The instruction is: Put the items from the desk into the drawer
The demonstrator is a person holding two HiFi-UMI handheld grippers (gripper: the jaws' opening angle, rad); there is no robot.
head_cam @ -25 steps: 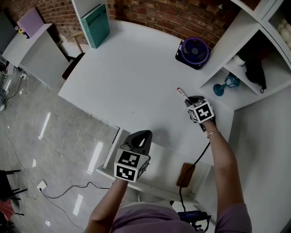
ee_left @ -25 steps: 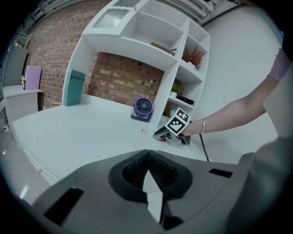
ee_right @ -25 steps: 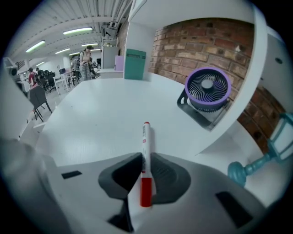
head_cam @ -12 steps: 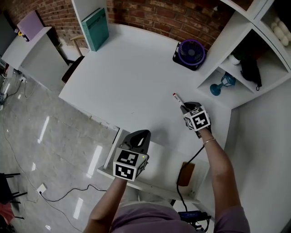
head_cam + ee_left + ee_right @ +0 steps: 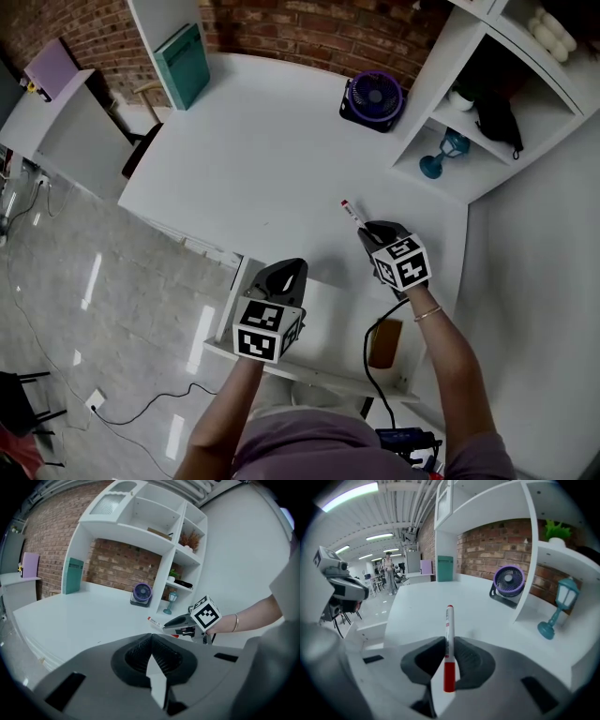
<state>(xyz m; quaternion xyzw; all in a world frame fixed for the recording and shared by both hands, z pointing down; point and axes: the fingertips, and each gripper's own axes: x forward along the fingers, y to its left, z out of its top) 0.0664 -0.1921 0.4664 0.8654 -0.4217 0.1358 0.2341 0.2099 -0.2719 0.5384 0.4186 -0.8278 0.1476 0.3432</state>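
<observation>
Currently the right gripper (image 5: 366, 232) is clamping the marker (image 5: 352, 212), its length pointing toward the frame's upper left; the open drawer (image 5: 339, 323) is lying just below-left, beside the closed, empty left gripper (image 5: 289, 274).

Item moved: right gripper (image 5: 367, 231), jaws closed on the marker (image 5: 351, 210). You have drawn it back across the desk (image 5: 262, 159) toward yourself, away from the fan (image 5: 373, 96) and the blue lantern (image 5: 439, 157) on the shelf (image 5: 469, 178). Earlier it hung nearer the shelf; it is now close to the far edge of the open drawer (image 5: 328, 319). Marker: carried along in the same grip, its tip well short of where it pointed before. Your view: shifted, so fan and lantern sit higher and further left.
</observation>
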